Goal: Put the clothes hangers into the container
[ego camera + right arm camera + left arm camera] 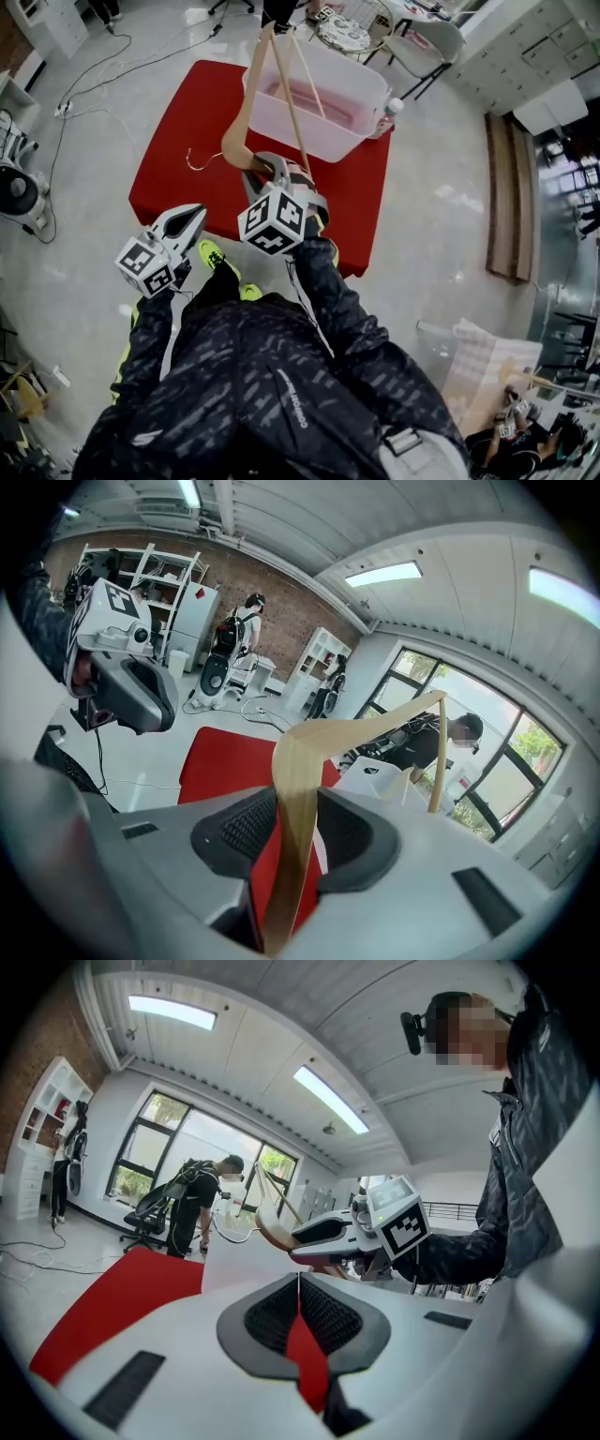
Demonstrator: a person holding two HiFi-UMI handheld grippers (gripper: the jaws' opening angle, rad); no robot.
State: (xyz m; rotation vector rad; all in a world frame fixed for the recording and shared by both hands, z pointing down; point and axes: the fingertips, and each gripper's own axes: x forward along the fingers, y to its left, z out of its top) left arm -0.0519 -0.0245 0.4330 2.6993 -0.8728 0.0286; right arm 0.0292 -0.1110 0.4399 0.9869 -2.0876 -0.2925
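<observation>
A wooden hanger (pixel 248 103) with a metal hook (pixel 199 159) hangs tilted in the air above the red table (pixel 178 150). My right gripper (pixel 267 173) is shut on one of its arms. In the right gripper view the hanger (pixel 300 761) runs up between the pads of the right gripper (pixel 295 827). Behind it on the table stands the translucent white container (pixel 361 141), with a thin wooden bar (pixel 312 84) leaning inside. My left gripper (pixel 194 217) floats lower left, off the table's near edge, shut with nothing in it (pixel 298 1283).
A small bottle (pixel 392 111) stands beside the container. Cables (pixel 103 70) trail over the floor left of the table, and a white fan (pixel 19 192) is at far left. A person (pixel 197 1208) and an office chair (pixel 150 1208) are beyond the table.
</observation>
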